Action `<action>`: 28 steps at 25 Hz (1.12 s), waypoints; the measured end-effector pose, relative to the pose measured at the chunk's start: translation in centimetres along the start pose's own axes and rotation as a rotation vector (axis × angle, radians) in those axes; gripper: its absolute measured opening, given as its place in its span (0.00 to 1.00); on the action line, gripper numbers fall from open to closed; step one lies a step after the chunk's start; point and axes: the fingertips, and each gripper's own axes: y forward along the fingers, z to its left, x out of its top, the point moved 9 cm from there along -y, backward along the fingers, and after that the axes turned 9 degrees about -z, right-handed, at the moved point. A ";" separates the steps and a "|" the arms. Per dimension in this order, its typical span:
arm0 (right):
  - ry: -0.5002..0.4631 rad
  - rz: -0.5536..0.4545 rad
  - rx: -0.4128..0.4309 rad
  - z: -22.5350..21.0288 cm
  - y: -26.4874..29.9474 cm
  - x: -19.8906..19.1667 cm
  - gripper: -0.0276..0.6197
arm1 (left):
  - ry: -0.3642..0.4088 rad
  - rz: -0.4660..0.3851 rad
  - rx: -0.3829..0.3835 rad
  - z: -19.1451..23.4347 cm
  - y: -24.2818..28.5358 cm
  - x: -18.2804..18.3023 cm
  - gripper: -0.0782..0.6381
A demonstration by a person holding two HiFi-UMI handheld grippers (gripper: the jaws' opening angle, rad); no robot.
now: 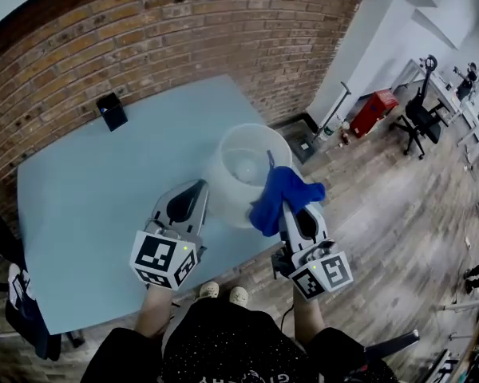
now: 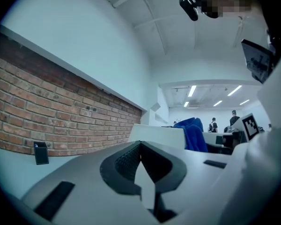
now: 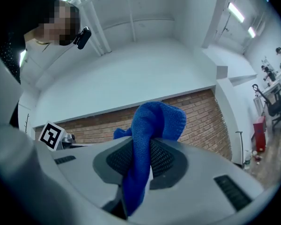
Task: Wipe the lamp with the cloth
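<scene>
At the bottom of the head view the person's shoes (image 1: 223, 294) show on the wooden floor (image 1: 367, 206), just below the two hand-held tools. The left gripper (image 1: 196, 193), at lower centre left, has its jaws drawn together at the tips with nothing between them; it points at the lower left side of the lamp (image 1: 239, 162), and whether it touches cannot be told. The right gripper (image 1: 287, 211), at lower centre right, is clamped on the blue cloth (image 1: 283, 191), which bunches above the jaws and hangs down between the pads. The cloth lies against the right side of the lamp's white round shade, up by its rim. The lamp stands near the right-hand edge of the pale blue table (image 1: 96, 182). Farther back, at the table's upper left, sits a small black box (image 1: 112, 111), close to the brick wall (image 1: 184, 22). At the upper right stand a red cabinet (image 1: 374, 111) and a black office chair (image 1: 419, 118).
</scene>
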 end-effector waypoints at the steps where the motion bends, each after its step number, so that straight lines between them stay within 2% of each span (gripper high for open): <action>1: -0.007 0.005 -0.013 -0.1 -0.2 -0.4 0.16 | -0.006 0.001 -0.007 0.1 0.1 -0.3 0.12; 10: -0.042 0.109 -0.154 -2.9 -2.8 -4.5 0.16 | 0.000 0.044 -0.043 -0.7 1.5 -2.4 0.12; 18: -0.024 0.216 -0.259 -6.4 -4.7 -8.3 0.16 | 0.003 0.030 -0.001 -1.3 1.7 -2.6 0.12; 21: -0.026 0.288 -0.290 -7.5 -5.3 -9.3 0.16 | -0.001 0.024 0.018 -1.5 1.6 -2.7 0.12; 23: -0.023 0.308 -0.314 -8.1 -5.7 -8.7 0.16 | 0.000 0.023 0.029 -1.6 1.6 -2.7 0.12; 25: -0.024 0.255 -0.313 -8.6 -5.5 -6.2 0.16 | 0.003 0.023 0.037 -1.7 1.6 -2.7 0.12; 28: -0.018 0.125 -0.211 -9.3 -2.6 -0.5 0.16 | 0.003 0.019 0.053 -1.7 1.5 -2.8 0.12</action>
